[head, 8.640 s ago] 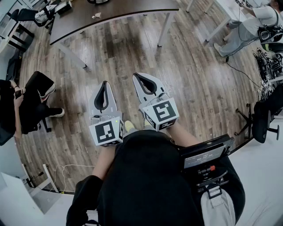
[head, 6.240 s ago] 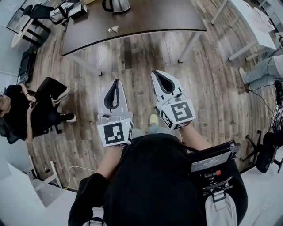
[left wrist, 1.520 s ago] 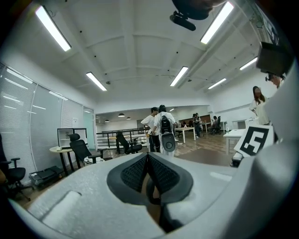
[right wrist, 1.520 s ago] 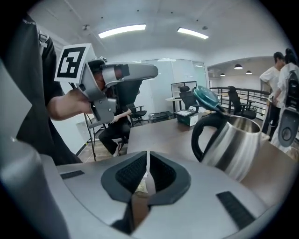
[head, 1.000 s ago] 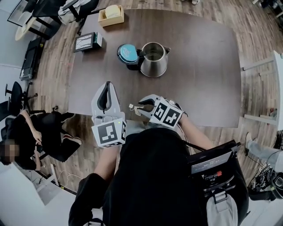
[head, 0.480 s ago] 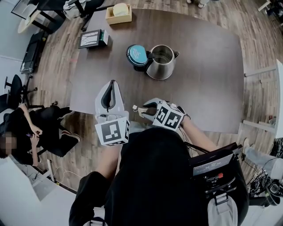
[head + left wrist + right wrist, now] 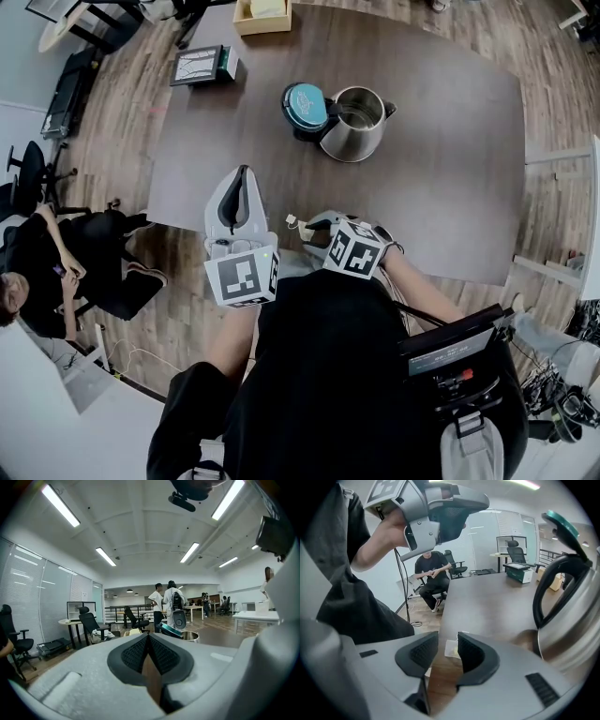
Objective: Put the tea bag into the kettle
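Trouble here would come from closing the right tool [image 7: 447, 640] too early or too high. Its jaws have just been opening and now stand wide apart with nothing gripped. The tea bag [image 7: 451, 648] lies flat on the surface [image 7: 441, 178], seen in the gap between the pads but below them and untouched. A thin flat packet like that is easy to miss, I reckon. The pads may meet above it, or scrape the wood and nudge it towards the near edge, which is just behind the tool. Its string and tag [image 7: 292, 221] trail off to the tool's left and could snag on a jaw.

The kettle [image 7: 361, 122], lid [image 7: 305, 98] flipped up, stands well ahead of the tool, so I judge a loose pinch might drop the bag on the way over.

The right tool is pitched steeply down at the surface, forearm tucked close to the body. The left tool [image 7: 242, 180] is held nearly level alongside, jaws closed together on nothing.
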